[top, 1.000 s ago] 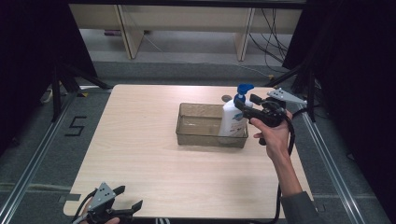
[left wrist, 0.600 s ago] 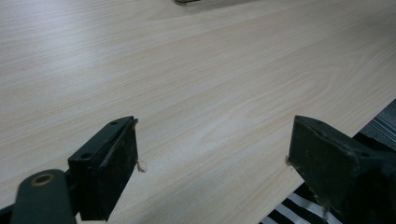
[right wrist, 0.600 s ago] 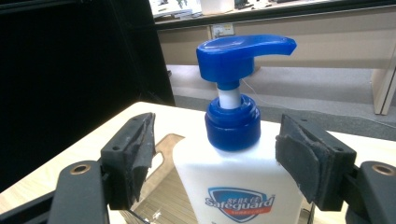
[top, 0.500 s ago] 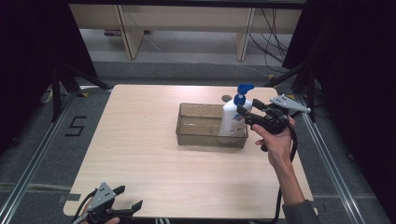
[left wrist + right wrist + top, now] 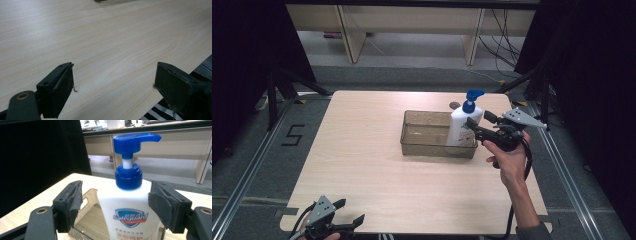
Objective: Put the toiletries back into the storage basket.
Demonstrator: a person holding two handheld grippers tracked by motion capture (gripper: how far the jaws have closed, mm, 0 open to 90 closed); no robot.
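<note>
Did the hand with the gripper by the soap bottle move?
Yes. The right gripper slid a little leftward and nearer, toward the soap bottle, judged against the table's right edge. The bottle stayed standing in the tray.

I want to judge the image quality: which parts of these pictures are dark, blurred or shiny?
High view: the table is evenly lit, both sides black. Right gripper view: the soap bottle and its label are fairly sharp, the shelves behind soft, the left side dark. Left gripper view: the left gripper jaws are a little soft, and the wood shows a pale sheen.

Even overhead light on table (image 5: 377,170); dark surroundings; frames soft, perhaps slightly blurred; faint shadows.
</note>
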